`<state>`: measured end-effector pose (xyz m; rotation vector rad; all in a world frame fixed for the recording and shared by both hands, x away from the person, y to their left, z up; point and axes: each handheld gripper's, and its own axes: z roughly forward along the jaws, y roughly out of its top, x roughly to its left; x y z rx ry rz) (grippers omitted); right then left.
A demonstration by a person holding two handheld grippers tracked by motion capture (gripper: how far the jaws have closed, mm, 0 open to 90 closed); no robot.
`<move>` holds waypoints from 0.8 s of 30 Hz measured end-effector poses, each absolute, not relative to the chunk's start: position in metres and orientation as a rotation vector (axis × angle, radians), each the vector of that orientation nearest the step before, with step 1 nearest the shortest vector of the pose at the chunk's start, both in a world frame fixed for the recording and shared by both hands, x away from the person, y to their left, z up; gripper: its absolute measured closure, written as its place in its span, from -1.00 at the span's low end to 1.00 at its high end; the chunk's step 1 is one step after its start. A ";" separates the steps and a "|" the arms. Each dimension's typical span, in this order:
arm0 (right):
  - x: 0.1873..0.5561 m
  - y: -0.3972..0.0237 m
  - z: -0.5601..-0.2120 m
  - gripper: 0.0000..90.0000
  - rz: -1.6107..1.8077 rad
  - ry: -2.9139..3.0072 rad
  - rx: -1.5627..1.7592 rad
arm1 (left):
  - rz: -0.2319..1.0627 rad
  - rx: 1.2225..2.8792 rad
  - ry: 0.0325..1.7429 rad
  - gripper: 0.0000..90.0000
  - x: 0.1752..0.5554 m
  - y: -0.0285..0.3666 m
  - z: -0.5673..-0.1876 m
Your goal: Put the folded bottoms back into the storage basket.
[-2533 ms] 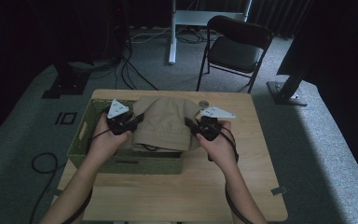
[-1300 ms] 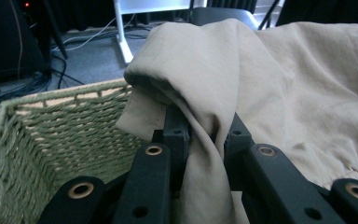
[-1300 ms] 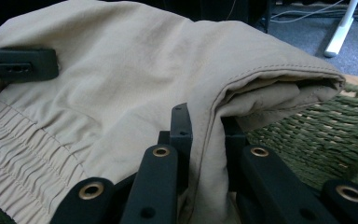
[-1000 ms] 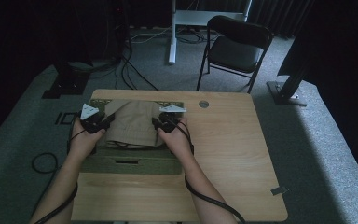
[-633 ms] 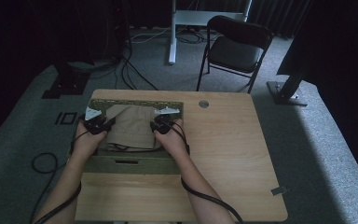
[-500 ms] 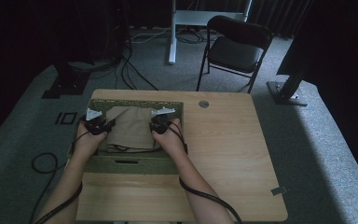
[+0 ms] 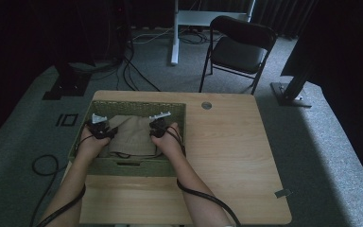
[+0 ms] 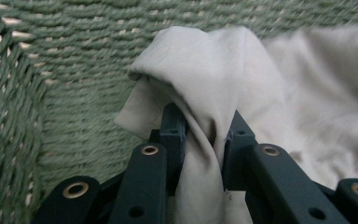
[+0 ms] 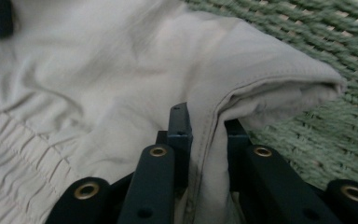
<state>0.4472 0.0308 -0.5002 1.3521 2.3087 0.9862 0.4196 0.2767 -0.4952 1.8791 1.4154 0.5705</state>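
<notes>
A folded beige garment (image 7: 130, 136) lies inside a green woven basket (image 7: 137, 105) at the table's left. My left gripper (image 7: 101, 128) is at the garment's left edge and my right gripper (image 7: 157, 127) at its right edge, both low in the basket. In the left gripper view the left gripper (image 8: 204, 126) pinches a bunched fold of the garment (image 8: 214, 65) close to the basket wall (image 8: 74, 70). In the right gripper view the right gripper (image 9: 206, 123) holds a seamed fold of the garment (image 9: 121, 70) above the basket floor (image 9: 317, 140). Both pairs of jaws have just been opening slightly, cloth still between them.
Bare wooden table (image 7: 227, 156) stretches right of the basket, with a round cable hole (image 7: 206, 105) near its far edge. A black folding chair (image 7: 238, 47) stands beyond the table. Cables (image 7: 47, 165) lie on the grey carpet at the left.
Both hands have carried the garment left from above the table's middle and lowered it into the basket; over the last second they sank further.
</notes>
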 end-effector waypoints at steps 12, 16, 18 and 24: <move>0.451 0.027 -0.505 -0.06 0.967 2.312 1.373 | 0.649 1.867 1.438 -0.15 0.425 0.277 -0.503; 0.454 0.021 -0.502 -0.45 1.039 2.307 1.361 | 0.653 1.782 1.450 -0.41 0.424 0.277 -0.495; 0.453 0.018 -0.500 -0.60 1.040 2.307 1.309 | 0.660 1.790 1.434 -0.48 0.423 0.275 -0.491; 0.450 0.015 -0.480 -0.70 1.106 2.267 1.232 | 0.674 1.783 1.390 -0.52 0.417 0.269 -0.470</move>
